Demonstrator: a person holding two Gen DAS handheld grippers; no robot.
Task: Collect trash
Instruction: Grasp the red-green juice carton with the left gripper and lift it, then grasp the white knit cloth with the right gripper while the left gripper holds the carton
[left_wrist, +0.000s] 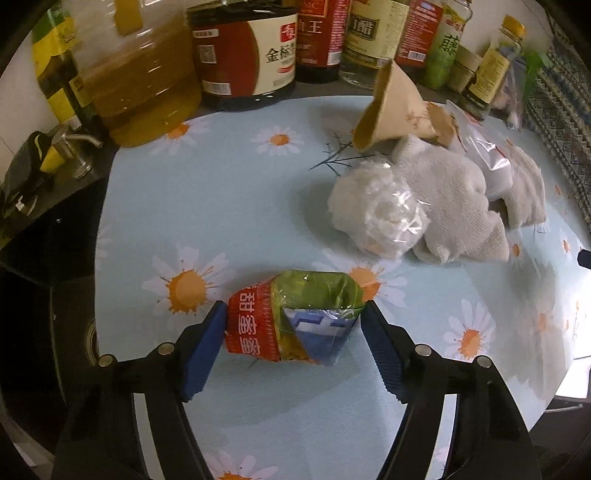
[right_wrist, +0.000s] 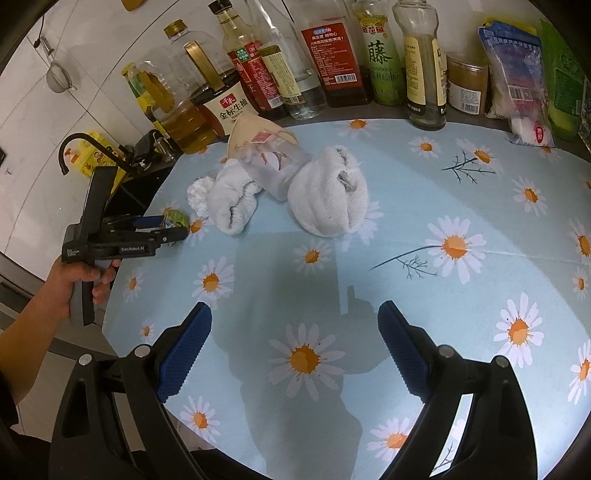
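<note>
Left hand-held gripper (left_wrist: 293, 325) clamped on wrapper (left_wrist: 295, 319) nr table edge (left_wrist: 101, 236); right (right_wrist: 295, 332) wide.

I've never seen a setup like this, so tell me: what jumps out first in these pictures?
First, the crumpled red and green snack wrapper, pinched between the blue pads of the left hand-held gripper near the daisy-print tablecloth's left edge. Behind it lies a heap: white towels, a clear plastic bag and a tan paper cone. The right hand-held gripper is open over bare cloth.
</note>
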